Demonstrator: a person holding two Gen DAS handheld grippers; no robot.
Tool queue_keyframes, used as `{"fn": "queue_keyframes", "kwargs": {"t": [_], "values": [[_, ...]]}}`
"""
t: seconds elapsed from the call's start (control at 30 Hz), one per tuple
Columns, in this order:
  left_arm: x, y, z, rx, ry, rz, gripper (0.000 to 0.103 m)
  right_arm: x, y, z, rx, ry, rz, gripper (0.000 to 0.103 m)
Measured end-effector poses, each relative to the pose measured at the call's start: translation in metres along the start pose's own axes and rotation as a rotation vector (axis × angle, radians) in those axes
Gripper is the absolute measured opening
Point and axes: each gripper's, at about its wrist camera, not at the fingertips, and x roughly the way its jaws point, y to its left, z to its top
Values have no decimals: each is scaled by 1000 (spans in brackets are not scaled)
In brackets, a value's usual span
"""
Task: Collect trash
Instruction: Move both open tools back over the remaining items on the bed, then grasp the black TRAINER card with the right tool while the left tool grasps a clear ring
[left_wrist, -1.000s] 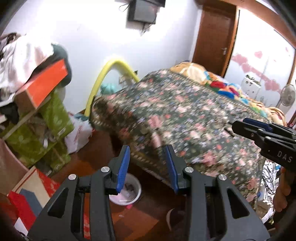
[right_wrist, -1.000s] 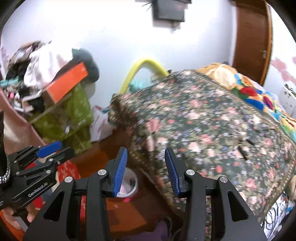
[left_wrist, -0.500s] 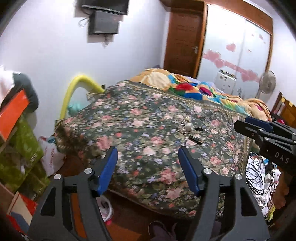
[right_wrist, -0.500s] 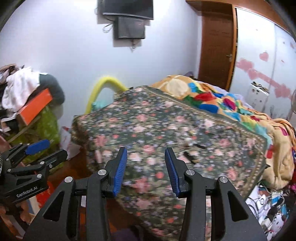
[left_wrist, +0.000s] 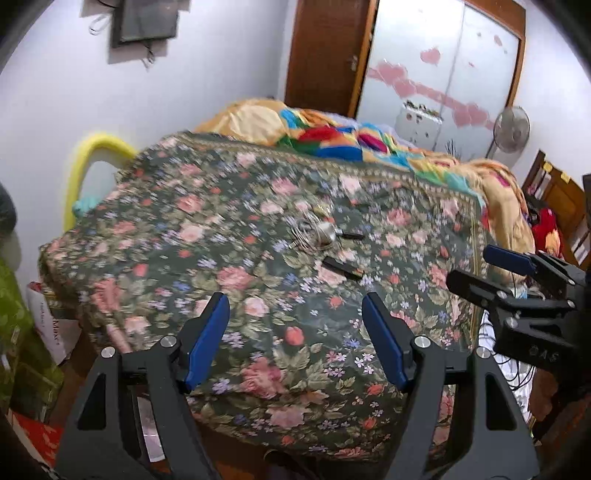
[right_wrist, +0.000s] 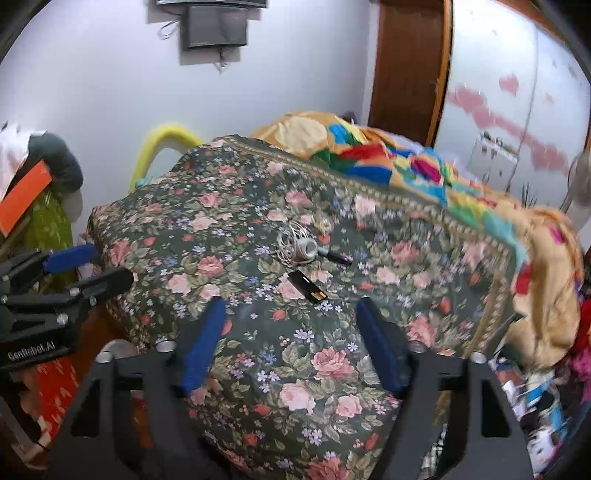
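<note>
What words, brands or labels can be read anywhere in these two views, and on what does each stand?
"GenRobot.AI": white print on the body of the left gripper, seen in the right wrist view.
"DAS": faint print on the body of the right gripper, seen in the left wrist view; blurred, possibly partial.
Red print on the white bag beside the bed: looks like "Max", too blurred to be sure.
Black flat wrapper on the floral bedspread: markings too small to read.

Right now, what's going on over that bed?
A person holds both grippers over the floral bedspread. The left gripper and right gripper are opening, with nothing between their jaws. Ahead on the spread lie a small black wrapper and a coiled white cord, neither touched yet.
</note>
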Motion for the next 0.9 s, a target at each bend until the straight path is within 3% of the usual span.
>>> {"fn": "queue_keyframes", "kwargs": {"t": [0.2, 0.33, 0.47, 0.57, 0.63, 0.7, 0.83, 0.9], "values": [[63, 1, -4, -6, 82, -10, 73, 70, -31, -6, 72, 90, 18, 71], [100, 7, -8, -18, 124, -3, 73, 123, -34, -9, 54, 152, 30, 71], [129, 16, -12, -29, 153, 8, 73, 167, -36, -7, 24, 151, -6, 71], [144, 24, -13, -44, 163, 6, 73, 194, -34, -4, -2, 168, 30, 61], [156, 28, -11, -45, 172, 4, 73, 206, -32, -3, -20, 179, 60, 60], [165, 30, -8, -41, 179, 4, 73, 216, -29, -4, -41, 183, 63, 48], [182, 29, 2, -29, 175, 12, 73, 230, -26, -8, -53, 195, 70, 43], [191, 28, 11, -27, 170, 2, 73, 231, -24, -9, -70, 180, 45, 29]]}}
